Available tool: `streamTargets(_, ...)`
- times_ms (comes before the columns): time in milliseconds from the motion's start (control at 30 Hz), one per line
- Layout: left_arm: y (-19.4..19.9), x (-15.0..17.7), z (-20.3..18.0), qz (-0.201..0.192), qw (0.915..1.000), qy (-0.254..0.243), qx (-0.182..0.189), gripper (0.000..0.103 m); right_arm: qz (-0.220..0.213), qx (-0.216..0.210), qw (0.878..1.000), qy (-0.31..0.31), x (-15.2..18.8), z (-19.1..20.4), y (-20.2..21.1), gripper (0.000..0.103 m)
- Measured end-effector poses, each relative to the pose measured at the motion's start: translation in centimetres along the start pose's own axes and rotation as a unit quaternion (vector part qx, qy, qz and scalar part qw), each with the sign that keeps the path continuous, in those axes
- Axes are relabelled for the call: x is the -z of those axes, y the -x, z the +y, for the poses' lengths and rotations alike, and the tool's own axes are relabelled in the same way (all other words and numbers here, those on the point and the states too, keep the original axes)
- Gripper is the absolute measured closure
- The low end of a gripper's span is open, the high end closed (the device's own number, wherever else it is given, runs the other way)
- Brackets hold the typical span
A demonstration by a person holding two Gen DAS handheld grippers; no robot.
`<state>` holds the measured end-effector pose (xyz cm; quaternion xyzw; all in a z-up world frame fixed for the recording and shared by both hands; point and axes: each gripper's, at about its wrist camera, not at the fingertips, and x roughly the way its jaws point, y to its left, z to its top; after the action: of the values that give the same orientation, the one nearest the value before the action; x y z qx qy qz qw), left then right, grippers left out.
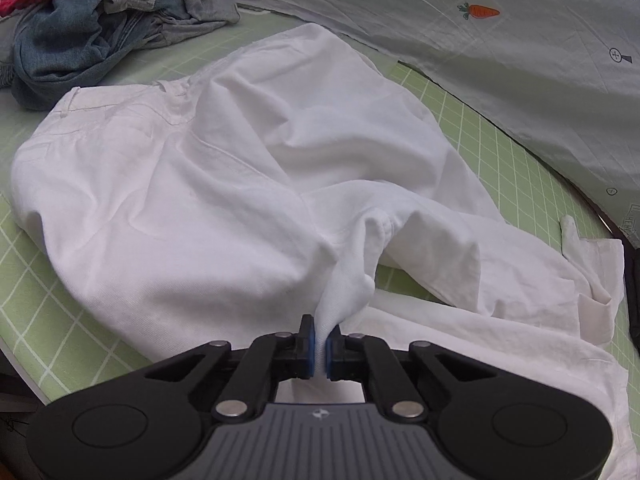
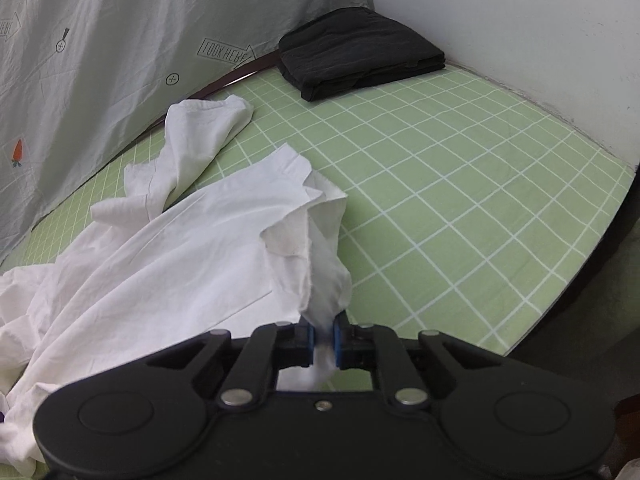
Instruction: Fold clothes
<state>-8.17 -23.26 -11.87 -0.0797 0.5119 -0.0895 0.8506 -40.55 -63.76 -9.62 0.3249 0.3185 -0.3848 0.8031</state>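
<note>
We hold the white trousers (image 1: 208, 184) in both grippers: the left gripper (image 1: 320, 340) is pinched tight on a raised tuft of cloth near the crotch, its blue pads almost meeting around the fabric, and the right gripper (image 2: 324, 340) is likewise closed down on a bunched hem at the end of one leg. Taking the trousers as our landmark, they lie spread on the green checked sheet (image 2: 460, 208), their long axis running from the waistband, which sits beyond the left gripper, down through the legs toward the right gripper; the second leg trails off loose just beyond the held one. So the garment stretches away from each gripper toward the other, and we judge that the coming fold depends on carrying the held hem along that axis toward the waistband, the right gripper being the nearer to the leg ends. Beyond the waistband sits a heap of unfolded clothes (image 1: 100, 28); beyond the leg ends rests a folded black garment (image 2: 360, 52); alongside the trousers runs a grey printed sheet (image 1: 520, 40).
</note>
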Motion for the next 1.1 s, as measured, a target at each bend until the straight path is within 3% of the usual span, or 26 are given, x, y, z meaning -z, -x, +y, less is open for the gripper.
streamTargets(300,6.8,-2.7,-1.1,-0.089,0.9957,-0.009,-0.023,0.099,-0.014,-0.057,0.998,-0.021,-2.4,0.8,5.1,0.095)
streamTargets(533,7.3,-9.5,-5.3,-0.148,0.9888,-0.017,-0.005,0.099,-0.08,-0.102,0.991,-0.018,-8.6,4.3,5.0,0.096)
streamTargets(667,4.1,-15.3,-7.9,-0.167,0.9859,-0.008,0.007,0.099,-0.115,-0.138,0.984,-0.001,-14.0,7.8,1.2,0.096)
streamTargets(800,-1.7,-20.9,-10.9,-0.179,0.9837,-0.017,-0.009,0.099,-0.141,-0.147,0.978,0.04,-20.3,14.3,-5.5,0.097)
streamTargets(833,-3.8,-22.3,-11.5,-0.174,0.9845,-0.014,-0.015,0.099,-0.14,-0.142,0.979,0.047,-21.9,16.1,-7.4,0.097)
streamTargets(967,-12.0,-25.9,-12.1,-0.093,0.9945,0.008,-0.046,0.098,-0.087,-0.101,0.989,0.063,-25.4,21.5,-15.8,0.095)
streamTargets(1033,-13.4,-25.5,-11.6,-0.079,0.9957,0.018,-0.045,0.095,-0.059,-0.086,0.993,0.058,-24.9,21.8,-17.8,0.09)
streamTargets(1100,-13.1,-24.4,-11.0,-0.087,0.9955,0.008,-0.037,0.085,-0.051,-0.078,0.994,0.052,-23.0,20.8,-18.0,0.069)
